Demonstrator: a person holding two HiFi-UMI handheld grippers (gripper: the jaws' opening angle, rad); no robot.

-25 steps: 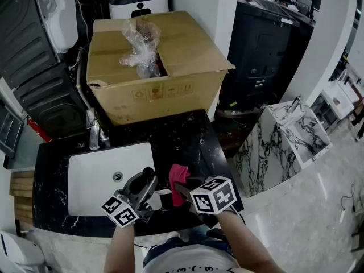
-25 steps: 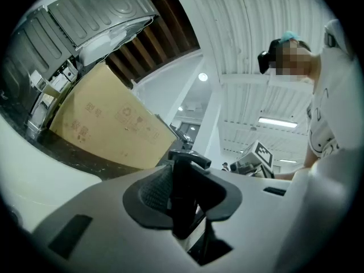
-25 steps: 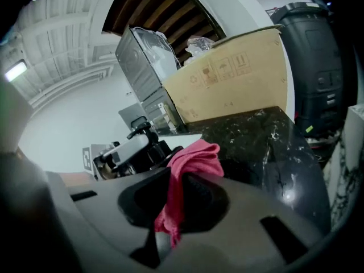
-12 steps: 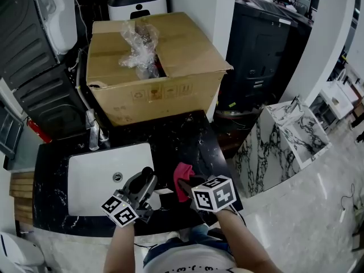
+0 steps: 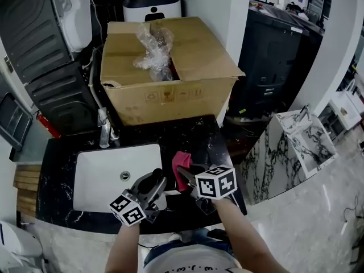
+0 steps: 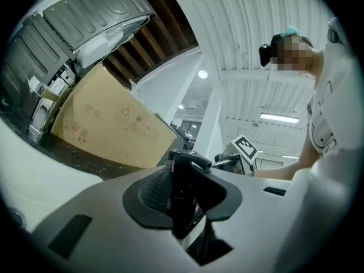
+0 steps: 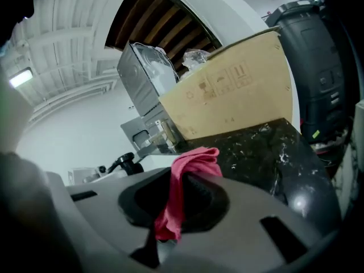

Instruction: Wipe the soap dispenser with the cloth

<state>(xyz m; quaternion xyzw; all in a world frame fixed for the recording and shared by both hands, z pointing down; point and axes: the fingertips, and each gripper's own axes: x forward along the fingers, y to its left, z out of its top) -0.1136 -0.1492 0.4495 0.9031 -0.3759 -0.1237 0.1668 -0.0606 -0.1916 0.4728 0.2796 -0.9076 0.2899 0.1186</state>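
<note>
The soap dispenser [image 6: 181, 193] is a dark pump bottle, and my left gripper [image 6: 183, 201] is shut on it just below the pump head. In the head view that gripper [image 5: 154, 182] holds the dispenser [image 5: 150, 177] over the front right corner of the white sink [image 5: 96, 172]. Right beside it, my right gripper [image 5: 185, 176] is shut on a pink cloth [image 5: 181, 166]. In the right gripper view the cloth [image 7: 181, 182] bunches out above the jaws, and the dispenser's pump [image 7: 124, 164] shows to the left, a small gap away from it.
A large cardboard box [image 5: 170, 78] with crumpled plastic [image 5: 152, 53] stands at the back of the black marble counter [image 5: 199, 138]. A faucet [image 5: 104, 131] rises behind the sink. To the right, past the counter's edge, a marble block [image 5: 290, 147] stands on the floor.
The right gripper has carried the pink cloth a little farther from me and slightly upward beside the dispenser. The left gripper has kept the dispenser still.
</note>
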